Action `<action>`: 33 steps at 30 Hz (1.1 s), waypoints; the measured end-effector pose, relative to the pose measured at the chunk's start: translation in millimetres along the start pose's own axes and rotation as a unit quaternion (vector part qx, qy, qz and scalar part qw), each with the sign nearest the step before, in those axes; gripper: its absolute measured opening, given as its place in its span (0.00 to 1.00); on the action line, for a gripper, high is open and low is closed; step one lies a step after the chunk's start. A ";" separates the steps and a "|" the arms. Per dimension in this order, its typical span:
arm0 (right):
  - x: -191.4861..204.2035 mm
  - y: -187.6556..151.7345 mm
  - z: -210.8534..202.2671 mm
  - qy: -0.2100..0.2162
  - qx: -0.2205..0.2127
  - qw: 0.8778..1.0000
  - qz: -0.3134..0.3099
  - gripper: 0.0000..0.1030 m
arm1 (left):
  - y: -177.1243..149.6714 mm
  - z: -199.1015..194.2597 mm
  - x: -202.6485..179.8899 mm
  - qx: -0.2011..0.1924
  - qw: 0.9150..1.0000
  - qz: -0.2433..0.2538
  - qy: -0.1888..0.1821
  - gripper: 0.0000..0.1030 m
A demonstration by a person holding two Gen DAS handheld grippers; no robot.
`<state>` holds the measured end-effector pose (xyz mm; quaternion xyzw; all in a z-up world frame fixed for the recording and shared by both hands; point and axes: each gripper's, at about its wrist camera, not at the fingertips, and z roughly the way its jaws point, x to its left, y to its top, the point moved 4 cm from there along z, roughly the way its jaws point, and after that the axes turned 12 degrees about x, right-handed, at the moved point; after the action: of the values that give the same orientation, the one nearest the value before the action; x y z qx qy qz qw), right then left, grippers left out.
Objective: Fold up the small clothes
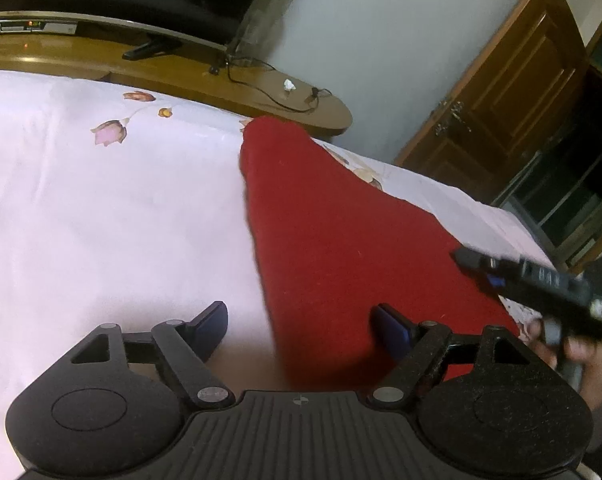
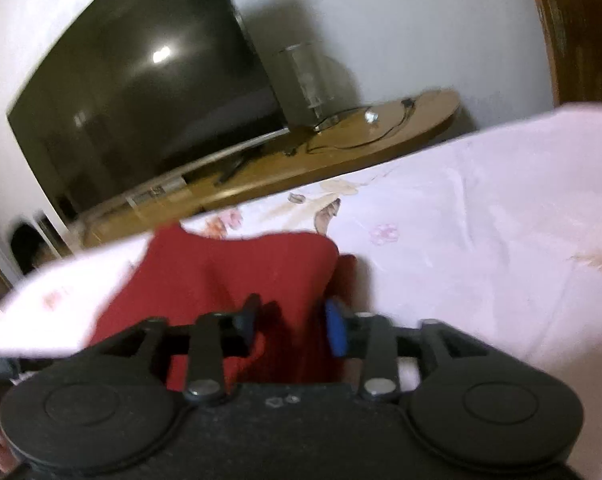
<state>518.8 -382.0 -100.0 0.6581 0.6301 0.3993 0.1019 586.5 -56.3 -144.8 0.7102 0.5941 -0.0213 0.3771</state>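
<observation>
The red garment [image 1: 325, 240] lay spread on the pale floral bedsheet [image 1: 101, 208], its narrow end reaching toward the wooden TV stand [image 1: 261, 92] that ran along the bed's far edge. The left gripper [image 1: 301, 324] hovered over the near edge of the garment with its blue-padded fingers [image 1: 211, 318] spread wide, one pad over bare sheet and the other above the red cloth, gripping nothing. The right gripper [image 2: 293, 320] was at the garment's other side; its fingers stood partly apart with a raised fold of red fabric [image 2: 253, 264] between them, though the blur kept me from telling whether the pads actually pinched it. On the stand sat a dark television [image 2: 141, 92], with a clear plastic container [image 2: 305, 80] and loose black cables [image 1: 277, 92] beside it. A brown wooden door [image 1: 513, 84] stood beyond the stand's rounded end.
</observation>
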 end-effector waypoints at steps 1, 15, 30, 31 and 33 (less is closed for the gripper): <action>-6.3 6.2 1.7 0.021 0.000 1.000 0.022 0.39 | 1.7 0.6 0.0 0.002 1.000 0.001 0.000 0.78; -26.7 38.4 16.7 0.081 -0.006 0.996 0.040 0.09 | 23.1 19.4 1.8 -0.009 1.000 -0.015 -0.007 0.78; -17.8 21.2 -6.7 0.004 -0.028 1.000 0.000 0.37 | 24.7 21.9 -3.7 0.003 1.000 0.001 0.017 0.78; -13.6 15.8 -0.9 0.001 -0.005 1.000 -0.016 0.35 | 25.1 23.8 -5.7 0.002 1.000 0.008 0.023 0.78; -10.6 3.3 22.9 -0.050 0.057 0.996 -0.050 0.38 | 27.0 23.6 -8.9 0.007 1.000 0.007 0.029 0.78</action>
<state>537.4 -383.8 -117.3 0.6499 0.6779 0.3236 0.1156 616.9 -77.2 -143.7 0.7169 0.6001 -0.0020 0.3549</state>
